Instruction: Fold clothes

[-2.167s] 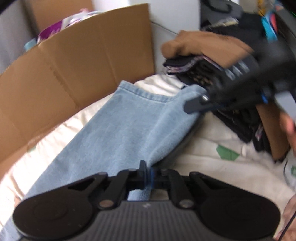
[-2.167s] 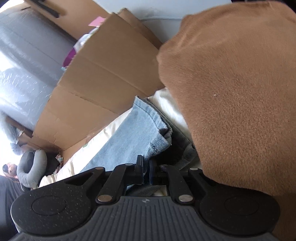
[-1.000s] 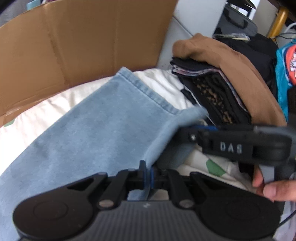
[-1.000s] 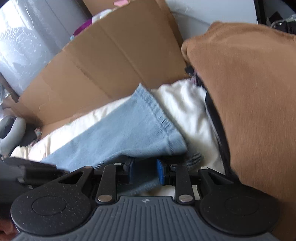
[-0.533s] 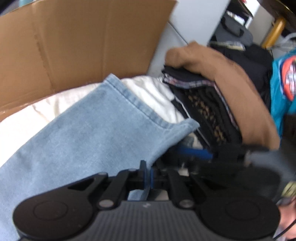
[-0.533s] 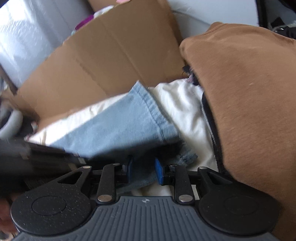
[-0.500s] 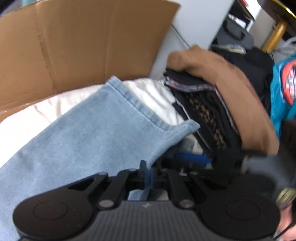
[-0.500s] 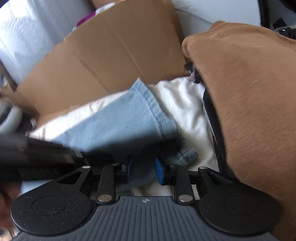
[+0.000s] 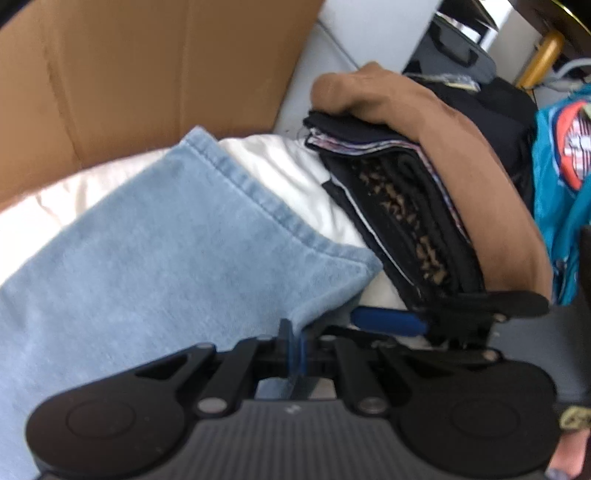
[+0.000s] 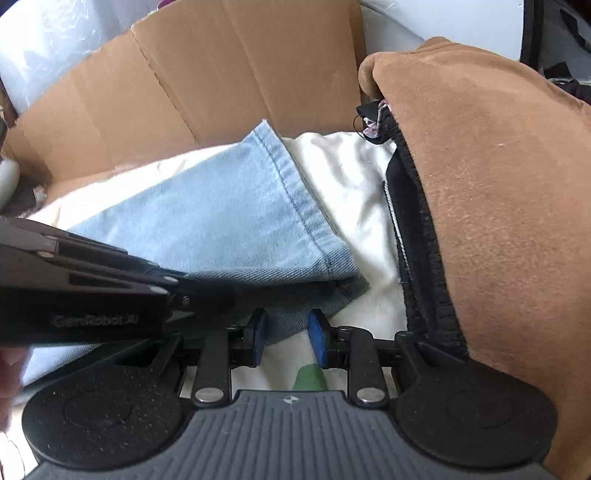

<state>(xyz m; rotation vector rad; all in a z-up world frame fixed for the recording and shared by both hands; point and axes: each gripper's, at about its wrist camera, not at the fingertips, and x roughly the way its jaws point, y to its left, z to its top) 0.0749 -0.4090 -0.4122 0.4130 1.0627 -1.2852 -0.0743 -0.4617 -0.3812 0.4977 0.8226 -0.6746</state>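
Now left gripper [image 9: 295,345] jaws pinch the jeans [image 9: 166,258] hem; right gripper [image 10: 284,334] jaws gape around it.

- Left tool [image 9: 295,345]: pads pressed together on a fold of cloth, pointing steeply down.
- Right tool [image 10: 284,334]: blue pads stand apart, cloth between them, apparently unpinched.
- A blurred fingertip [image 9: 567,458] shows at the frame's corner.

A flattened brown corrugated cardboard sheet [image 9: 140,70] stood creased behind the white padded bed cover [image 10: 343,177], which carried a small green patch [image 10: 310,376] near the lower edge of the right wrist view. A pale grey wall panel [image 9: 373,33] rose beyond the cardboard. A yellow metal post [image 9: 539,59] showed far right.
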